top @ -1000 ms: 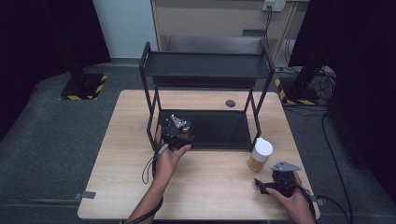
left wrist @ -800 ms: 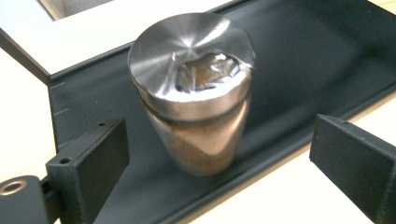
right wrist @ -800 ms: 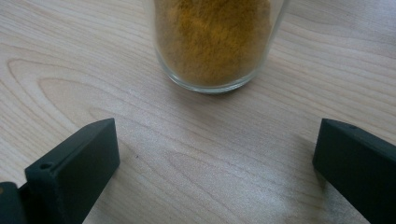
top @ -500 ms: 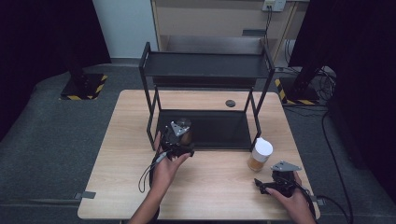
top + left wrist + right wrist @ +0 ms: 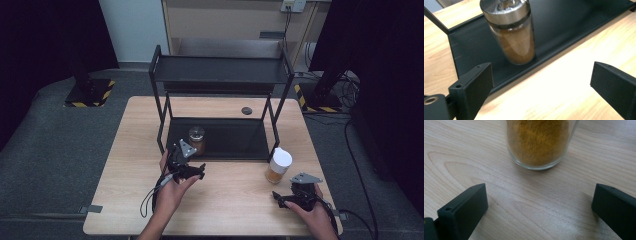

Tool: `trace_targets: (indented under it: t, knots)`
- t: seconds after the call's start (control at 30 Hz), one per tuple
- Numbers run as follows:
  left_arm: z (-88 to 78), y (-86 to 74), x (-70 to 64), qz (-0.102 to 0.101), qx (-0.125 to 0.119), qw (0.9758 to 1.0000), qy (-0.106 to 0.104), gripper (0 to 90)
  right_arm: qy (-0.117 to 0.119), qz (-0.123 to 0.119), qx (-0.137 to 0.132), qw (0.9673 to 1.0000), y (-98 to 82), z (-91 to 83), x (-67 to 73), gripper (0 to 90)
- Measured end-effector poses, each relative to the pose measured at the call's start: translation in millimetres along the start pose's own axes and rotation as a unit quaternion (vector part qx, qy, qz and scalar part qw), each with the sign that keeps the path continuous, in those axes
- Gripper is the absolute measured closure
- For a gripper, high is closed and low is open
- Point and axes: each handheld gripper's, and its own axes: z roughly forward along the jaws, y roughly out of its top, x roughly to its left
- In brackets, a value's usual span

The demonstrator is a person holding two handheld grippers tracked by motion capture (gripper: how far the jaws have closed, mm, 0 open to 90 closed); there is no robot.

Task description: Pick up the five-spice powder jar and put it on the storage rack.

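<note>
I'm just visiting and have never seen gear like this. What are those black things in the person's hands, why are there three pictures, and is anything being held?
No robot here: a person holds a hand-operated claw in each hand. The high view looks down on the wooden table; the left claw and the right claw are both there. The other two pictures come from small cameras riding on each claw, looking out between its two black jaws.

On the table stands a black two-level shelf. A spice jar with a metal lid stands on its lower level, seen close in the left gripper view. A jar of yellow powder with a white cap stands on the table ahead of the right claw.

Nothing is held: both claws are open, jaws wide apart.
</note>
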Motion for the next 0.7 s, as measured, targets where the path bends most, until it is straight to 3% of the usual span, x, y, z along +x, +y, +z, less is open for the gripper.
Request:
trace_targets:
  t: [0.33,0.7]
  knots:
    - [-15.5,-14.5,-2.7,-0.002,0.008,1.0000,0.001,3.1,0.000,0.000,0.000,1.0000,0.0,0.0,0.1,1.4]
    - [-30.6,-39.9,12.8,-0.030,0.022,0.9992,0.013,3.0,-0.001,0.002,0.000,1.0000,-0.1,-0.1,0.7,1.4]
